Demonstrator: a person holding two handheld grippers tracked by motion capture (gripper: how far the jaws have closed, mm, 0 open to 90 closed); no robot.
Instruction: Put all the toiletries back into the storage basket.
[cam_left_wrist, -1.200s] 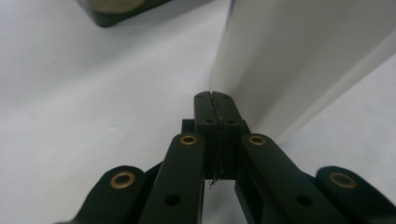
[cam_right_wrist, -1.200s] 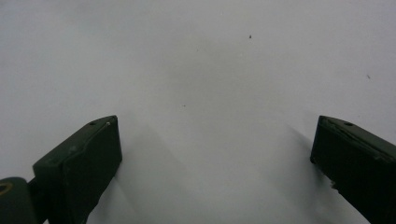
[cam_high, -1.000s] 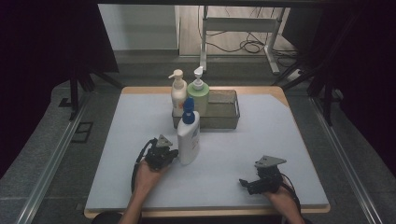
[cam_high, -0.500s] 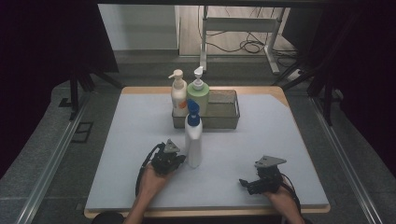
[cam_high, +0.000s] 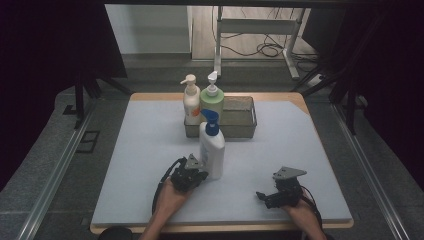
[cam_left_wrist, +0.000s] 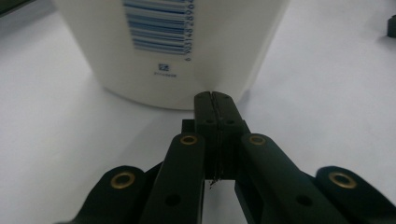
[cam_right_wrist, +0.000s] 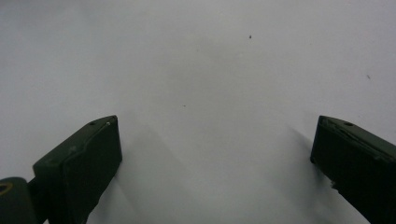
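A white bottle with a blue pump top (cam_high: 212, 150) stands upright on the white mat, in front of the tray. My left gripper (cam_high: 200, 175) lies low on the mat at the bottle's left, shut with nothing between its jaws. In the left gripper view its closed tips (cam_left_wrist: 215, 95) sit against the foot of the white bottle (cam_left_wrist: 187, 46), under the barcode. My right gripper (cam_high: 262, 196) rests near the table's front right, apart from the bottle. In the right gripper view it (cam_right_wrist: 215, 135) stands open over bare mat.
A grey tray (cam_high: 240, 122) stands at the back middle, with a cream pump bottle (cam_high: 191, 100) and a green pump bottle (cam_high: 212, 102) at its left end. The mat (cam_high: 140, 150) has free room on either side; the table's front edge runs just behind my hands.
My left gripper has slid to the right, and the white bottle has shifted right with it, staying upright. The right gripper has kept still.
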